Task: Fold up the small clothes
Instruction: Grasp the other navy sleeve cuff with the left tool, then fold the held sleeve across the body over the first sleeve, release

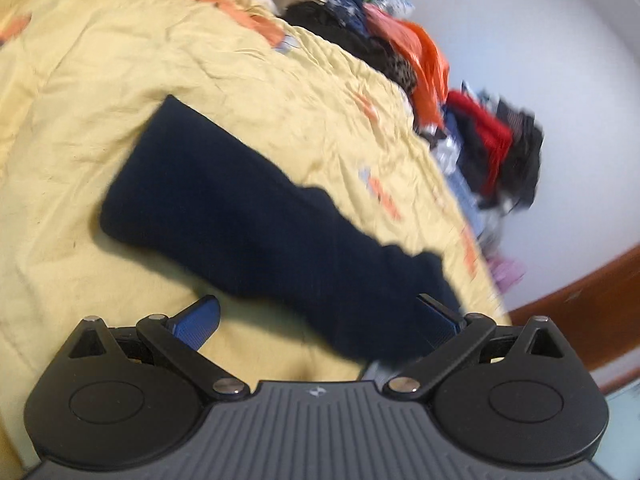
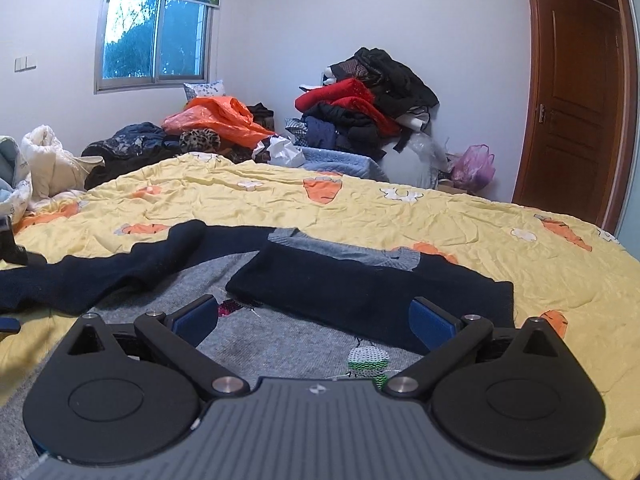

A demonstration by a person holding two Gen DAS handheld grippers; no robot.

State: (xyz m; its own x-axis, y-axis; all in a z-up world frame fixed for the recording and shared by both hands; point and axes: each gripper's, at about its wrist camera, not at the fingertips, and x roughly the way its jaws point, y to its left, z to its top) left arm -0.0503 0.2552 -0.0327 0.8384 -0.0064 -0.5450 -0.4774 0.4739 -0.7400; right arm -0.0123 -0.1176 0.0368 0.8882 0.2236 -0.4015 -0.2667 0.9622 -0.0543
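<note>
Item: small grey knitted sweater with navy sleeves [image 2: 280, 340], lying flat on the yellow carrot-print quilt [image 2: 400, 208] that covers the bed. One navy sleeve [image 2: 372, 292] is laid across the chest, presumably the first fold; the other navy sleeve [image 1: 224, 196] stretches out sideways over the quilt, not yet folded.

Left gripper [image 1: 316, 320]: jaws spread wide, grasping nothing, poised low with the outstretched sleeve running between its blue pads (this view is blurred), likely lined up to pinch the cuff end.

Right gripper [image 2: 316, 316]: fingers likewise released, hovering above the sweater's grey body, holding nothing.

Surroundings: heap of red and black clothes [image 2: 368, 108], orange plastic bag [image 2: 220, 116], white padded bundle [image 2: 48, 160], brown wooden door [image 2: 576, 112], window [image 2: 152, 40]. All sit beyond the quilt; nothing obstructs the fold.
</note>
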